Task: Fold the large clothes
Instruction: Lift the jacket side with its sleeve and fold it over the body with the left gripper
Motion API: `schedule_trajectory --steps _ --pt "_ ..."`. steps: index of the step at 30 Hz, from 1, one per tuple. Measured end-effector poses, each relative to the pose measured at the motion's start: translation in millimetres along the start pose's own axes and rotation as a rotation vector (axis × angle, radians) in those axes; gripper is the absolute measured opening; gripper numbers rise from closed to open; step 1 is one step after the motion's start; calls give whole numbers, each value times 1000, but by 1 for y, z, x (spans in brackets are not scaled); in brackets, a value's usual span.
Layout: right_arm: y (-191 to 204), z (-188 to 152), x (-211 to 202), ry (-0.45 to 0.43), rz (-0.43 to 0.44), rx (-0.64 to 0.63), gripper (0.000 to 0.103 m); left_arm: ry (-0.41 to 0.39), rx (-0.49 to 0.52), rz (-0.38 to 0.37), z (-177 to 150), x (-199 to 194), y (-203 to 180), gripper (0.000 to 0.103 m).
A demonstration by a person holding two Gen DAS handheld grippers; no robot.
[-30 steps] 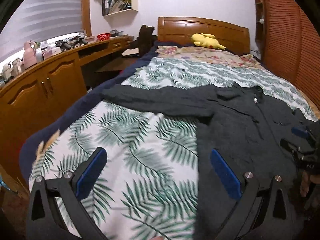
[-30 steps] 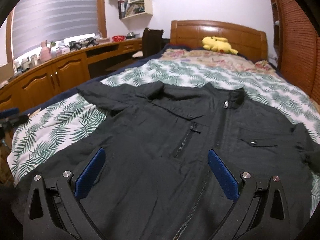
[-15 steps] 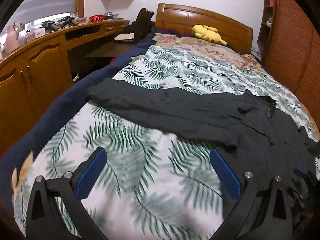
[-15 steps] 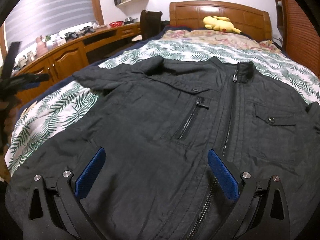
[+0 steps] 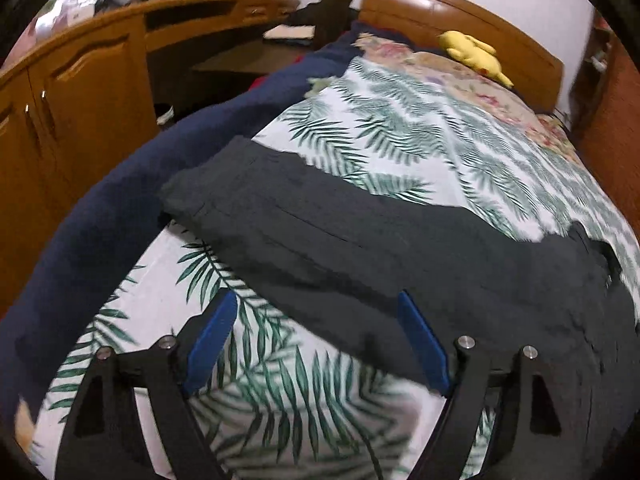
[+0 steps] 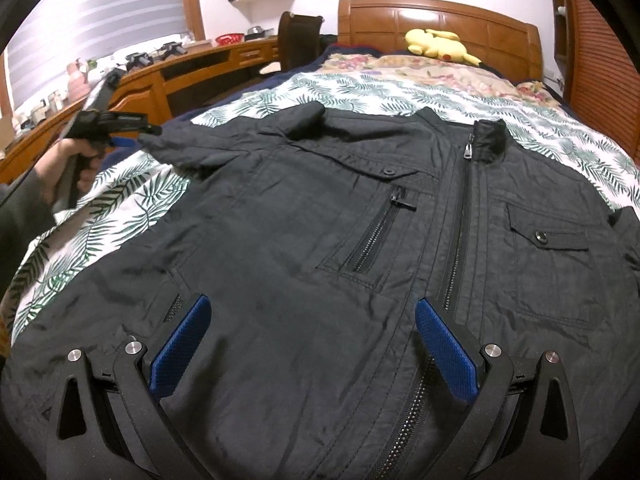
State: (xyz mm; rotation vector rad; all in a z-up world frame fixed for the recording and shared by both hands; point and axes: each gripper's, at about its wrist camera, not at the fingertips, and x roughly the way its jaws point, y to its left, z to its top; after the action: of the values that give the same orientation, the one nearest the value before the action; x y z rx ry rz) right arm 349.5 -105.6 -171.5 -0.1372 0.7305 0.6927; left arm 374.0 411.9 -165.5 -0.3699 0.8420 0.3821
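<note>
Jaws: both pairs spread, holding nothing.
Left gripper [image 5: 316, 344]: above sleeve [image 5: 304, 232].
Right gripper [image 6: 312, 344]: above jacket [image 6: 304, 248].
Writing: none readable.

We see bare palm-print bedspread [image 5: 280, 400] near the jacket sleeve [image 5: 320, 232], free for passing. On the left the wooden cabinet [image 5: 80, 92] hems in the bedside; far off, the headboard [image 6: 440, 20] and yellow plush toy [image 6: 436, 42] block the way.
</note>
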Motion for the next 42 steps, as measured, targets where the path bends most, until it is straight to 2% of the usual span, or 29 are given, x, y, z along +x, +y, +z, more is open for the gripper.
schedule_trajectory --steps 4,8,9,10,11,12,13,15,16,20,25,29,34,39,42 --pt "-1 0 1 3 6 5 103 53 -93 -23 -4 23 10 82" --pt "-2 -1 1 5 11 11 103 72 -138 -58 -6 34 14 81" --pt "-1 -1 1 6 11 12 103 69 -131 -56 -4 35 13 73" --pt "-1 -1 1 6 11 13 103 73 -119 -46 -2 36 12 58" --pt "-1 -1 1 7 11 13 103 84 -108 -36 0 39 9 48" --pt "-1 0 1 8 10 12 103 94 -100 -32 0 41 7 30" --pt "-1 0 1 8 10 12 103 104 -91 -28 1 42 4 18" --pt "-1 -1 1 6 9 11 103 111 -74 -33 1 42 -1 4" --pt "-1 -1 1 7 9 11 103 103 -54 -23 2 38 -5 1" --pt "0 -1 0 6 8 9 103 -32 41 11 3 -3 -37 0" --pt "-1 -1 -1 -3 7 12 103 -122 158 -42 -3 -73 -99 0" --pt "0 0 -11 -27 -5 4 103 -142 253 -132 -23 -122 -155 0" --pt "2 1 -38 -98 -17 -36 103 -132 348 -232 -70 -168 -208 0" --pt "-5 6 -53 -144 -59 -51 103 -106 400 -255 -122 -188 -229 0" --pt "-12 7 -55 -154 -77 -38 103 -108 424 -235 -149 -195 -233 0"
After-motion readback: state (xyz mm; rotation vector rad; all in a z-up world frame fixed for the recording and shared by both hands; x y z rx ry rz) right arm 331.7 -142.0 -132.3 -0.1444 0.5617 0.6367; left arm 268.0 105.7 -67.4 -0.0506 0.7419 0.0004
